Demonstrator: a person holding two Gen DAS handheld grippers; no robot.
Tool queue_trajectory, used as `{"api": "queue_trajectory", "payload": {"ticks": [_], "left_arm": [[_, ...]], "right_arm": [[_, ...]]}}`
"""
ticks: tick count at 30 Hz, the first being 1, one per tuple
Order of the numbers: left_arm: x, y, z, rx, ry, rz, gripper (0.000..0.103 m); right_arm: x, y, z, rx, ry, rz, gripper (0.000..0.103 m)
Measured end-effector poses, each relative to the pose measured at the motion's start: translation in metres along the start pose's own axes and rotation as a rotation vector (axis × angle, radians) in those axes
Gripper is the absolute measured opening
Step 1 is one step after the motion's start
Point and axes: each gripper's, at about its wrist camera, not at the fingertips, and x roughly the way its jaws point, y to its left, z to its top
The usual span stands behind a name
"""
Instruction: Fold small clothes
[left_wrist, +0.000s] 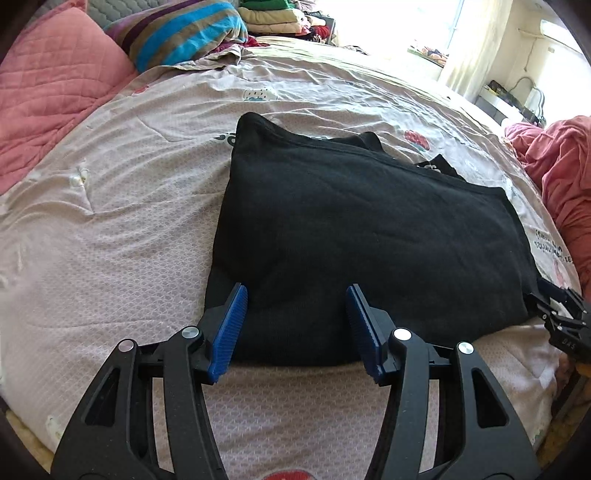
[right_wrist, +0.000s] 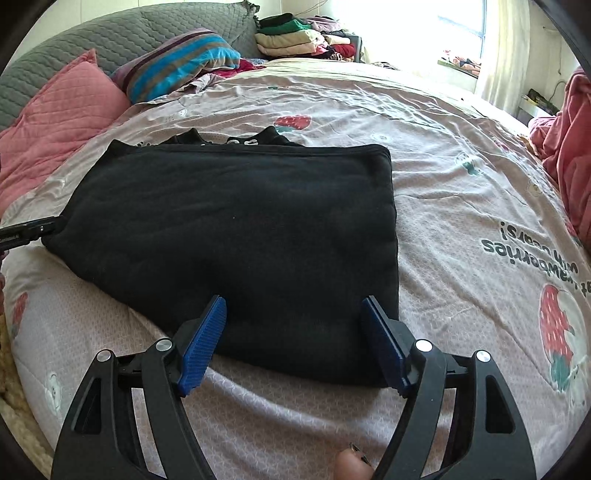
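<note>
Both grippers, left gripper (left_wrist: 295, 325) and right gripper (right_wrist: 295, 339), spread wide over black garment (left_wrist: 369, 236); pinch near-edge corners evenly before folding.

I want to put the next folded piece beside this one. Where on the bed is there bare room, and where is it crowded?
Free: the bedsheet right of the black garment, up to the red blanket; also the sheet left of it, before the pink pillow. Crowded: the far head end, with the striped pillow and clothes pile.
</note>
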Motion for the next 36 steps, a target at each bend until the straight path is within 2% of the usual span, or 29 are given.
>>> {"api": "queue_trajectory", "payload": {"ticks": [3, 9, 10, 11, 12, 17, 19, 20, 21, 36], "left_arm": [[-0.005, -0.002, -0.003, 0.002, -0.006, 0.005, 0.047], [-0.015, -0.006, -0.004, 0.010, -0.009, 0.009, 0.048], [-0.016, -0.006, -0.004, 0.011, -0.009, 0.007, 0.052], [-0.017, -0.007, -0.005, 0.010, -0.009, 0.001, 0.070], [-0.019, -0.007, -0.005, 0.006, -0.009, -0.002, 0.078], [-0.024, -0.011, -0.008, 0.017, -0.012, -0.001, 0.078], [-0.027, -0.011, -0.009, 0.018, -0.016, 0.001, 0.081], [-0.028, -0.012, -0.009, 0.018, -0.017, 0.005, 0.090], [-0.029, -0.013, -0.009, 0.025, -0.020, 0.012, 0.093], [-0.049, -0.008, -0.014, 0.024, -0.046, 0.023, 0.093]], "right_arm": [[-0.005, -0.001, -0.002, 0.014, -0.007, 0.006, 0.074], [-0.016, -0.005, -0.004, 0.058, -0.021, 0.039, 0.086], [-0.018, -0.005, -0.003, 0.060, -0.024, 0.036, 0.089], [-0.021, -0.005, -0.003, 0.062, -0.031, 0.032, 0.089], [-0.023, -0.006, -0.004, 0.064, -0.034, 0.030, 0.092], [-0.031, -0.010, -0.004, 0.089, -0.047, 0.011, 0.098], [-0.034, -0.012, -0.005, 0.101, -0.052, 0.010, 0.098], [-0.035, -0.012, -0.005, 0.103, -0.053, 0.009, 0.098], [-0.037, -0.012, -0.005, 0.104, -0.056, 0.009, 0.098], [-0.050, 0.013, 0.000, 0.041, -0.092, 0.021, 0.098]]}}
